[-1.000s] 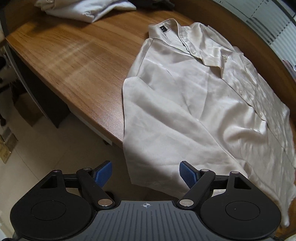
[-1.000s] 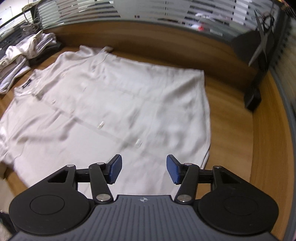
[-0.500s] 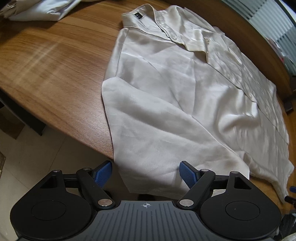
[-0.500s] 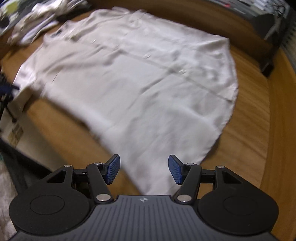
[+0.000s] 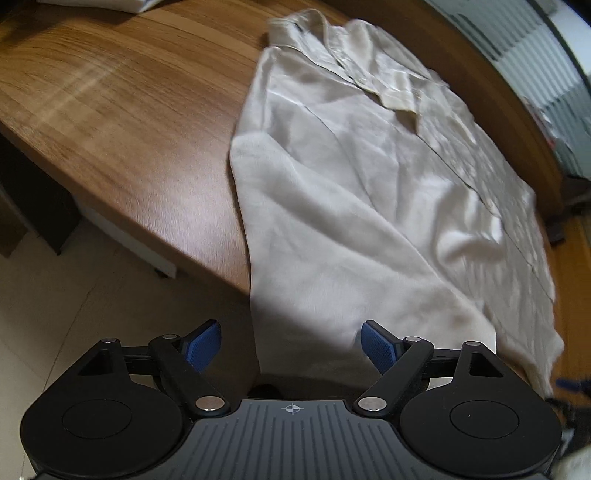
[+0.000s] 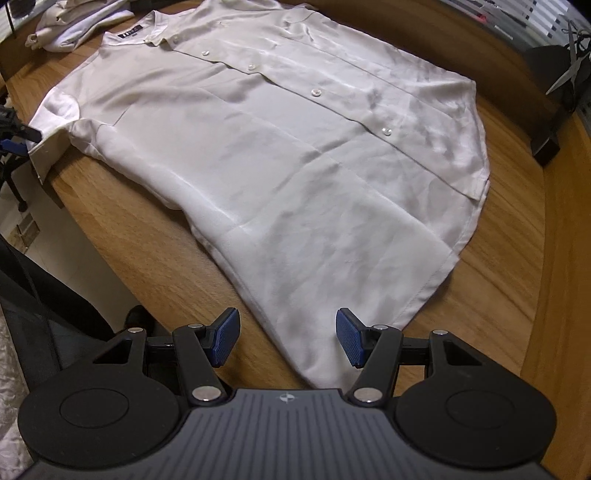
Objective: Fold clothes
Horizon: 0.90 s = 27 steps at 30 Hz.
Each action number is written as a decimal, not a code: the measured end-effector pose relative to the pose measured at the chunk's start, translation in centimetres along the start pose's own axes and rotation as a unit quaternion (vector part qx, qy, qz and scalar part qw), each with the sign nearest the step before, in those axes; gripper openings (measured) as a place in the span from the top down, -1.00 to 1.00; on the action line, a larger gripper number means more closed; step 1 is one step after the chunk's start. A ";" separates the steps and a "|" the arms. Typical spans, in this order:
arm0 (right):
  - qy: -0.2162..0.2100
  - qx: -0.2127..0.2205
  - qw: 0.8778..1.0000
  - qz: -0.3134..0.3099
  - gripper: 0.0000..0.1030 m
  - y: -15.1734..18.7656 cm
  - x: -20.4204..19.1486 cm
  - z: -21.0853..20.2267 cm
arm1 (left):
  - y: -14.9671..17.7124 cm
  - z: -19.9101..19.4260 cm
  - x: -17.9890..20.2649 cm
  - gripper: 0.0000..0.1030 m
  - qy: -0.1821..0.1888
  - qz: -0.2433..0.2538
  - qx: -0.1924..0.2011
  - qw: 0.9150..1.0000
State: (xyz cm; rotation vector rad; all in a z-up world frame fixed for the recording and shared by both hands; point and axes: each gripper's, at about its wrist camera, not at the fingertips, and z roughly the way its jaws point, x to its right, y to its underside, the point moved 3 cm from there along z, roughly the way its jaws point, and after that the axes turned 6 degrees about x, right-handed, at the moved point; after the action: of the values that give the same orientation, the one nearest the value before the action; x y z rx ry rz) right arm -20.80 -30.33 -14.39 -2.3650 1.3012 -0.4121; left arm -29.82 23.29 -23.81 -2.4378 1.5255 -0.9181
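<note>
Cream button-up shirt [image 6: 280,147] lies spread flat on the wooden desk [image 6: 491,295], front side up, placket buttoned. Collar at the far left, hem at the near right. One short sleeve [image 5: 314,258] drapes over the near desk edge and hangs toward the floor [image 5: 74,295].

Left tool [image 5: 291,345]: jaws wide apart, just opened a little further. Blue pads [image 5: 201,347] flank the hanging sleeve end; cloth sits in the gap between them, but neither pad presses on it. Nothing held. Left-wrist view is slightly blurred.

Right tool [image 6: 286,341]: jaws part open, blue pads [image 6: 223,341] clear of each other. The near corner of the shirt hem lies in the gap between them, on the desk; the pads are not closed on the cloth. Nothing held.

A heap of other pale clothes [image 6: 74,22] sits at the far left corner of the desk, just beyond the collar. A dark stand [image 6: 550,122] is on the far right, well apart from the shirt.
</note>
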 end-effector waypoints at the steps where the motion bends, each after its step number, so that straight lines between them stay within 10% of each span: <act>1: 0.001 0.001 1.000 0.004 -0.24 -0.2 0.3 -0.1 | 0.4 -0.1 0.0 -0.64 0.008 0.010 -0.002 1.000; 14: 0.022 0.003 0.997 0.074 -0.24 -2.7 1.6 -1.9 | 2.5 2.2 0.2 -0.42 0.073 0.200 -0.021 0.977; 21: 0.032 -0.007 0.994 0.107 -0.24 -2.3 -0.5 -2.8 | 1.2 3.4 -1.5 -0.33 0.117 0.183 -0.023 0.976; 27: 0.046 -0.012 0.993 0.109 -0.24 -2.1 -2.3 -3.3 | 0.6 2.7 -2.6 0.79 0.186 0.105 -0.061 0.975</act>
State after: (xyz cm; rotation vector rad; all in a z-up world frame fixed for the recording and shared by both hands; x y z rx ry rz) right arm -21.96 -28.03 -10.60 -2.2150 1.5957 -0.4448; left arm -29.61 24.68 -27.36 -2.2090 1.9692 -1.3290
